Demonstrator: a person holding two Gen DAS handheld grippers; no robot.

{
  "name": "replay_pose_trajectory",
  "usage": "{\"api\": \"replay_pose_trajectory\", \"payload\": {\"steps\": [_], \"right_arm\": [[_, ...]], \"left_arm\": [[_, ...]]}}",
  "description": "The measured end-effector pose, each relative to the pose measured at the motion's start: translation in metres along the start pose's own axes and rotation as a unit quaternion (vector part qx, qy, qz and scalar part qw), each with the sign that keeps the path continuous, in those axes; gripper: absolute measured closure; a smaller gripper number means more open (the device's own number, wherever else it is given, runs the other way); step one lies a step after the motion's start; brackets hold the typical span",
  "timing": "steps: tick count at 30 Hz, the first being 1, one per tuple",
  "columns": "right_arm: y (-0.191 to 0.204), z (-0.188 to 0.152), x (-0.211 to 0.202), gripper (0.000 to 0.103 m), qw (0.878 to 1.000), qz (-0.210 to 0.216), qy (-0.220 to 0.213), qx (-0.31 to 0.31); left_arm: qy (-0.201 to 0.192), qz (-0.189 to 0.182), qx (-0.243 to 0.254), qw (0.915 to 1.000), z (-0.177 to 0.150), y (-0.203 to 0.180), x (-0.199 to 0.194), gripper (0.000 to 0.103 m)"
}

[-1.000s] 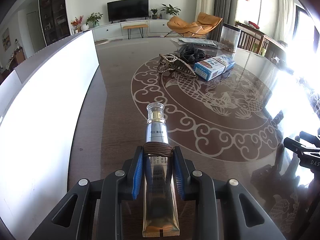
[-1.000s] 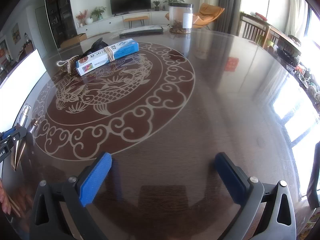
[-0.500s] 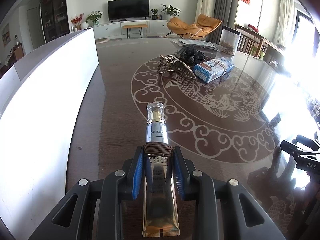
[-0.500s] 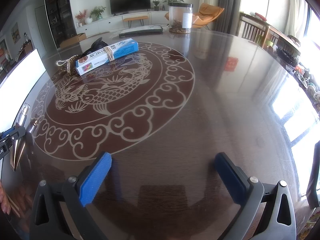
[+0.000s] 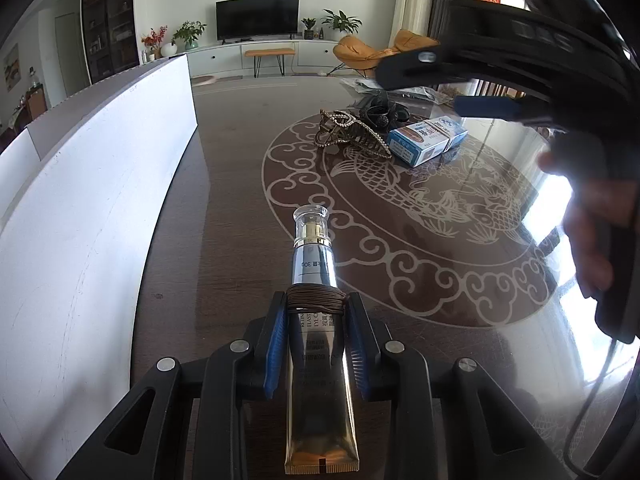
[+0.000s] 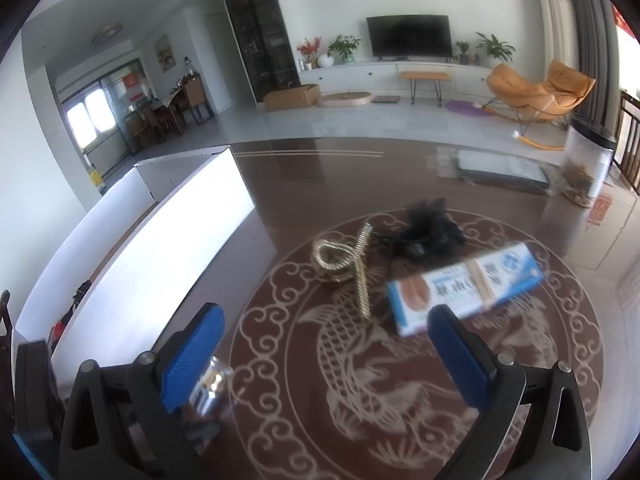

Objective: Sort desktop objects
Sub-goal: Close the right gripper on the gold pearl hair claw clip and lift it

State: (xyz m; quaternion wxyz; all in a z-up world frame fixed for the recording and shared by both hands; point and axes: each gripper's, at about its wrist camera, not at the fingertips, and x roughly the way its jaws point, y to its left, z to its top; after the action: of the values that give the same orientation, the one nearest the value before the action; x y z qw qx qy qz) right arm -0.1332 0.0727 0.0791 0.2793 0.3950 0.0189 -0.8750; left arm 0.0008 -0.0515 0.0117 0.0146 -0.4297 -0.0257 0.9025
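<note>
My left gripper (image 5: 316, 306) is shut on a silver-and-gold cosmetic tube (image 5: 314, 264) with a clear cap and a brown cord wound round it, held low over the dark table (image 5: 224, 184). My right gripper (image 6: 325, 316) is open with nothing between its fingers. It hangs above the table's carp inlay, facing a blue-and-white box (image 6: 464, 288), a gold hair claw (image 6: 352, 268) and a black hair clip (image 6: 428, 232). In the left wrist view the right gripper (image 5: 420, 88) crosses the upper right, blurred, with a hand (image 5: 592, 220) behind it. The tube's cap (image 6: 212, 384) shows beside its left finger.
A long white open box (image 5: 100, 200) runs along the table's left side. At the far edge stand a clear jar (image 6: 588, 168) and a flat dark item in a plastic sleeve (image 6: 500, 168). The blue box (image 5: 428, 140) and gold claw (image 5: 348, 134) lie past the tube.
My right gripper has swung up and to the left across the table, now close to the left gripper and facing the box and clips. The left gripper has kept still with the tube.
</note>
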Motion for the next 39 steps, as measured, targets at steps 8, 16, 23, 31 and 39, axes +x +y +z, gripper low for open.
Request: {"api": "replay_pose_trajectory", "payload": {"steps": [8,16,23,31,39], "right_arm": [[0.003,0.018,0.083,0.008,0.997,-0.028,0.070,-0.005],[0.001,0.018,0.112,0.032,0.992,-0.064,0.109,-0.023],[0.001,0.012,0.103,0.057,0.992,-0.068,0.098,-0.033],[0.009,-0.029,0.066,0.057,0.993,-0.049,0.092,-0.049],[0.000,-0.111,-0.019,0.057,0.992,-0.087,0.066,-0.064]], "left_arm": [[0.001,0.005,0.004,1.0000,0.001,-0.002,0.000,0.074],[0.000,0.004,0.004,1.0000,0.002,-0.002,0.001,0.074],[0.000,0.003,0.003,1.0000,0.002,-0.001,0.001,0.074],[0.001,0.003,0.004,1.0000,0.002,0.000,0.002,0.074],[-0.001,-0.005,-0.003,1.0000,0.001,0.002,0.001,0.074]]}}
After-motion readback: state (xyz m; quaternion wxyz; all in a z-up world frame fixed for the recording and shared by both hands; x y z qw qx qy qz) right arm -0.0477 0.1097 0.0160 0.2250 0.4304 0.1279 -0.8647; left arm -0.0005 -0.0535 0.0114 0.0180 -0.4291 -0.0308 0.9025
